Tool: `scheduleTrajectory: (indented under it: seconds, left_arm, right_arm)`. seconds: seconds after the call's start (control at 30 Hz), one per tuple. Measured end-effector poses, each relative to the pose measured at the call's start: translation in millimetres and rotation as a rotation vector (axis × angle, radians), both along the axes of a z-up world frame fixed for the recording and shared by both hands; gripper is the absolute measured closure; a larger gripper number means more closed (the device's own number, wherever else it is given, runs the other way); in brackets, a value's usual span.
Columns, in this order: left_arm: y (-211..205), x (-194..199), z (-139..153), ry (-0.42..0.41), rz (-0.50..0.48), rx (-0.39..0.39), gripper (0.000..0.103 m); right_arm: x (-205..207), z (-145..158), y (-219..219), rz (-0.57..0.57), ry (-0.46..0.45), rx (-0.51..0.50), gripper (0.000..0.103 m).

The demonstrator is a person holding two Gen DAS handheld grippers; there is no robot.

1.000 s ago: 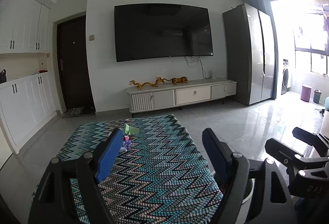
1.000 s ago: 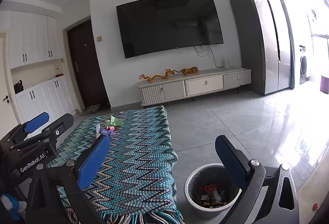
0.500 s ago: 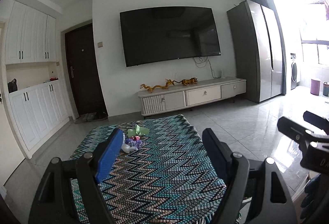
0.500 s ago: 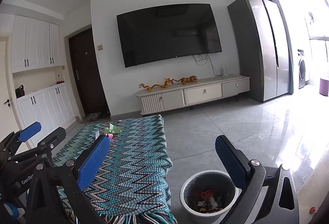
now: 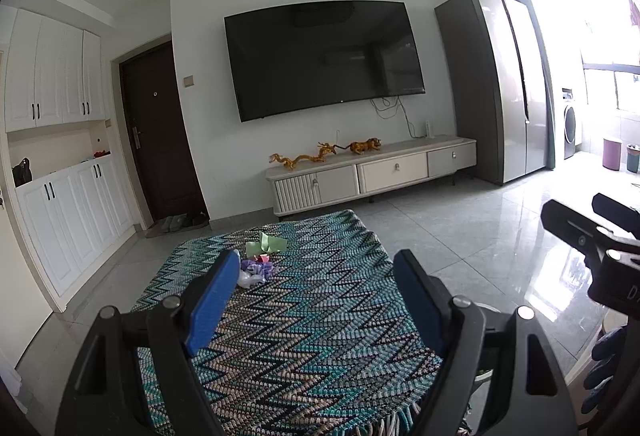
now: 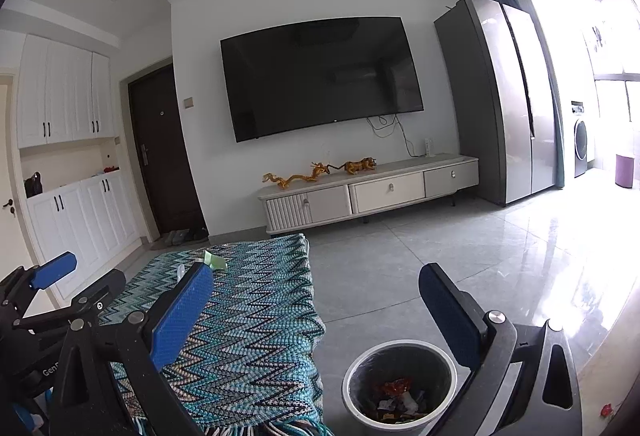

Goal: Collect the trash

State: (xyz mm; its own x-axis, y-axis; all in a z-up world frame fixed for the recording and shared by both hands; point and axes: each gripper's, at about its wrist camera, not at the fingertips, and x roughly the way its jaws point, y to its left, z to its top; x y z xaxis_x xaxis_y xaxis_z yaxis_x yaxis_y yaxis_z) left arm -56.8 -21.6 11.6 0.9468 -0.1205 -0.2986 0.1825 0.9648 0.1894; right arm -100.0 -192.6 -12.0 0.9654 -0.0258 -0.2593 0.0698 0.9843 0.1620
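— Tiled living-room floor (image 6: 460,260), low table under a zigzag knitted cloth (image 5: 304,316). Trash where?
— Small heap of trash (image 5: 256,270) on the cloth, ahead of the left gripper (image 5: 316,300), just past its left fingertip: purple and white crumpled scraps, a red bit, a green paper piece (image 5: 266,245) right behind. Not touched.
— Left gripper state?
— Jaws spread wide, nothing between but cloth. Hovering over the near part of the table.
— And the right gripper (image 6: 316,316)?
— Also wide apart, empty. Held beside the table's right edge, above a round bin (image 6: 400,384).
— Bin contents?
— Red and mixed wrappers at the bottom; sitting on the floor just below and between the right gripper's fingers, close to the cloth's fringe.
— Farther out?
— Beyond both grippers, a white TV cabinet (image 5: 372,172) with golden figurines (image 5: 324,154), a wall television (image 5: 324,56) above, a tall grey fridge (image 5: 496,84) to the right, a dark door (image 5: 160,132) to the left.
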Motion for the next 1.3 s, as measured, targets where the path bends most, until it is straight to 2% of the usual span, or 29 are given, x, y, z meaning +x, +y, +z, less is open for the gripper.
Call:
scheduleTrajectory:
  seconds: [0.53, 1.3]
  left_arm:
    - [3.7, 3.5, -5.1, 0.020, 0.020, -0.001, 0.024]
    - [-1.3, 9.1, -9.9, 0.042, 0.008, 0.011, 0.019]
  right_arm:
    - [4.0, -2.7, 5.9, 0.050, 0.076, -0.006, 0.000]
    - [4.7, -3.4, 3.2, 0.042, 0.082, -0.019, 0.000]
